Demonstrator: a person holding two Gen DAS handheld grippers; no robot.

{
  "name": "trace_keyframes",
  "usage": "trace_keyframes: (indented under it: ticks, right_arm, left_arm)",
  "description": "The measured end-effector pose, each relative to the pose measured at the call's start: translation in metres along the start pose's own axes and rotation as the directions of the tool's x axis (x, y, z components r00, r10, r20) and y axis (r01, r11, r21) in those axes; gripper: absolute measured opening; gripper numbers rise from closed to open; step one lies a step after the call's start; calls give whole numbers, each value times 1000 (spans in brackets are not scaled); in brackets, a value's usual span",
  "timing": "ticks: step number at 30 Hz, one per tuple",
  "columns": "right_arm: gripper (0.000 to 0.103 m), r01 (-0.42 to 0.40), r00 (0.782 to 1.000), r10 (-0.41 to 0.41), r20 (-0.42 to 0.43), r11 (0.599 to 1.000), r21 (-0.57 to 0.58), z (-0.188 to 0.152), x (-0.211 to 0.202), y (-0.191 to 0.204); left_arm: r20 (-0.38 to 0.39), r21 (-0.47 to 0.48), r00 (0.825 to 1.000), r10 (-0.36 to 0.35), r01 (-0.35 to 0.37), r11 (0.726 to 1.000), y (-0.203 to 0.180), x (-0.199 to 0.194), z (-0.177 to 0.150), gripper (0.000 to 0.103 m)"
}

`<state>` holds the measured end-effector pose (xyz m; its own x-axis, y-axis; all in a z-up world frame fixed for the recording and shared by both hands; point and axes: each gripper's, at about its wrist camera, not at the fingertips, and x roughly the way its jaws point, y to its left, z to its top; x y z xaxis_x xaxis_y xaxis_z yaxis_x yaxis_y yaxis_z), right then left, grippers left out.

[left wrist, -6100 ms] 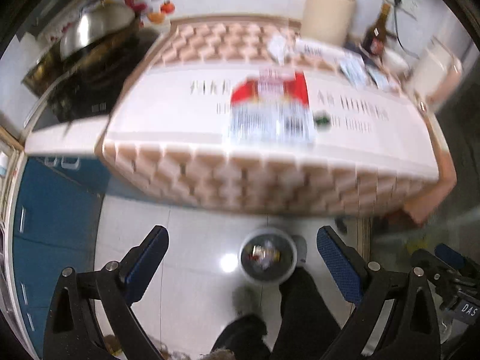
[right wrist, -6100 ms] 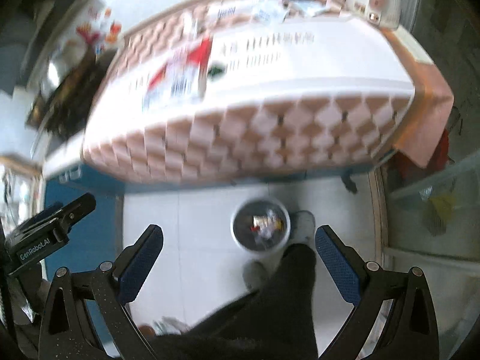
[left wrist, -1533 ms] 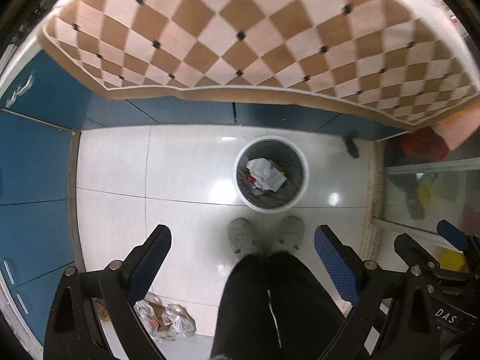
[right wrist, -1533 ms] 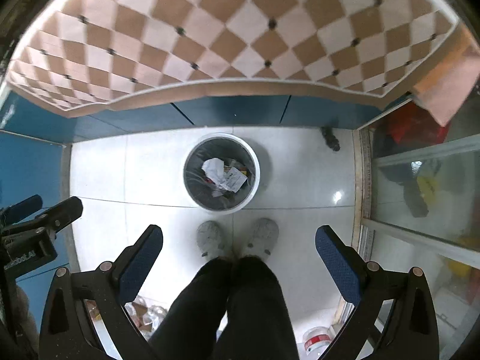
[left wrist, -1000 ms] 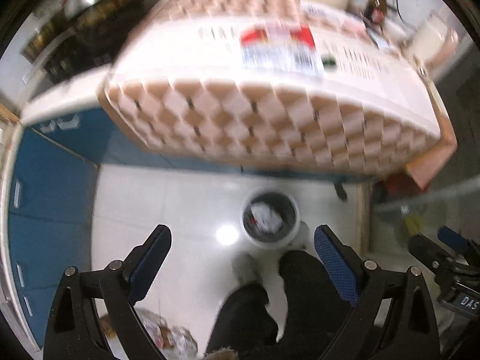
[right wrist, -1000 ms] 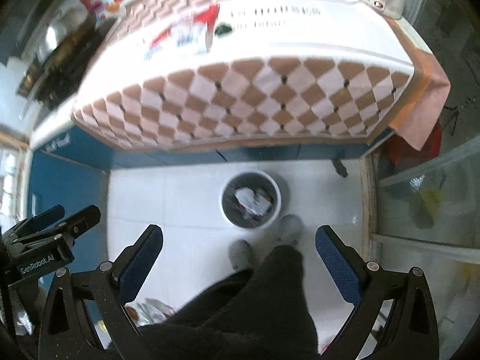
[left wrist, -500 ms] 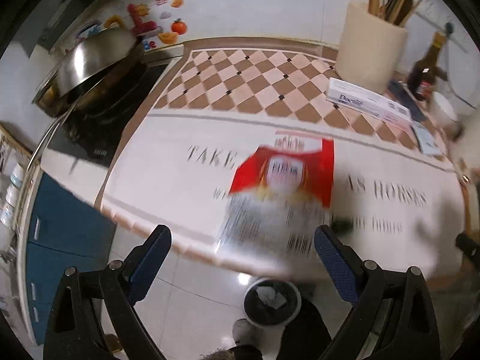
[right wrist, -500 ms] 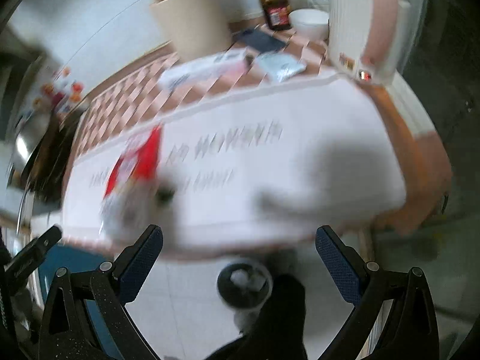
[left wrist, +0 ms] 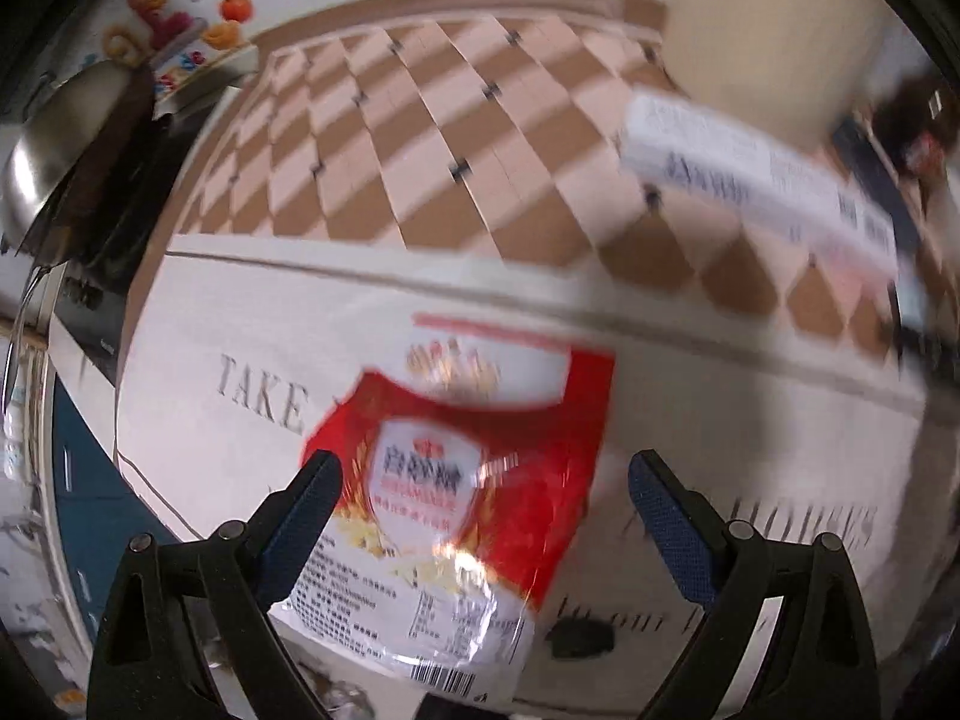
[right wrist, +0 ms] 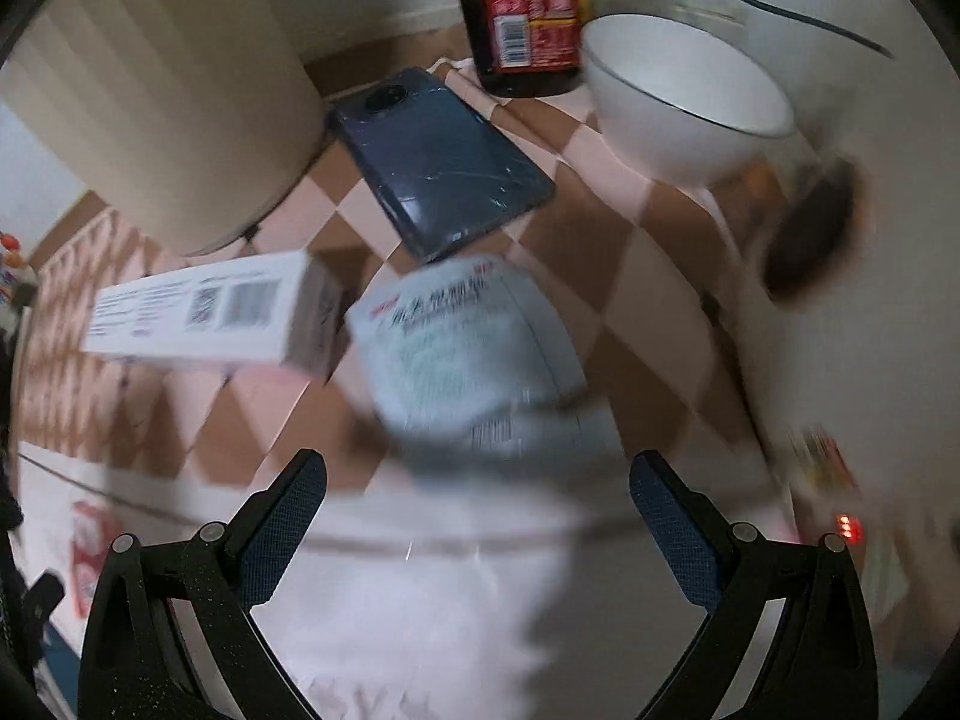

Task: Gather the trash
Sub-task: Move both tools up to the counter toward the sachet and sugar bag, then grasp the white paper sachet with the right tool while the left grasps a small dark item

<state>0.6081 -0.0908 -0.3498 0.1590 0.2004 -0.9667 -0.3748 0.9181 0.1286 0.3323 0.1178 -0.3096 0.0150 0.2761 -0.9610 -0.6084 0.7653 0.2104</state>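
A red and white snack bag lies flat on the tablecloth, glossy, with a crest-shaped emblem, blurred print and a barcode at its near edge; its writing is too smeared to read. It sits below and between the wide-apart jaws of the left gripper. Beside it the cloth reads "TAKE". Farther back lies a long white box.

The right gripper is closing with nothing between its jaws, just short of a pale blue packet with blurred print. Beyond it: a box with 2 printed codes, a dark phone, a brown bottle, a white bowl.
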Motion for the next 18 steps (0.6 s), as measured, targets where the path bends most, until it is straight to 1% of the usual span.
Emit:
trace_keyframes:
  ticks: [2,3,4,6,7,9,10,12,13,14,17,18]
  right_arm:
    - [65,46,998,-43,56,998,-50,1,1,5]
    - [52,63,996,-58,73,996,-69,0,1,7]
    - [34,55,995,-49,85,995,-77,-1,0,7]
    - [9,49,995,-42,85,995,-89,-7,-3,6]
    - [9,27,997,-20,75,996,-83,-12,-5,4]
    - [9,-8,998,13,59,997,-73,-28,-12,-2]
    - [9,-23,998,27,52,997,-71,-39,-16,-4]
    - [9,-58,998,60,31,996,-69,-60,-24,-7]
    - [8,-75,997,77,16,995,-70,-74,-29,-9]
    - [9,-89,996,89,6,994,-69,-86,-33,-10]
    - [8,-107,994,106,-21,991,-78,-117,-40,-11]
    - [8,-108,994,106,-25,991,-86,-125,-41,-10]
  left_arm:
    - [-21,32,1000,7,-7,999,-2,4,-16,96]
    - [-29,45,1000,5,-3,999,-4,5,-20,96]
    - [-38,55,999,-9,11,998,-4,5,-30,96]
    - [-53,74,998,-38,42,996,-5,2,-46,90]
    - [-60,83,997,-52,57,995,-6,1,-55,86]
    - [-78,99,993,-91,98,990,-10,-2,-75,83]
    - [-89,108,990,-110,120,987,-13,-3,-84,79]
    - [-104,121,985,-137,149,981,-21,-1,-95,69]
    - [-111,126,983,-144,158,979,-25,1,-99,59]
    - [-116,132,982,-149,164,978,-31,4,-102,53]
    - [-79,139,988,-136,146,979,-37,6,-100,52]
    - [-65,139,988,-137,145,980,-39,6,-98,50]
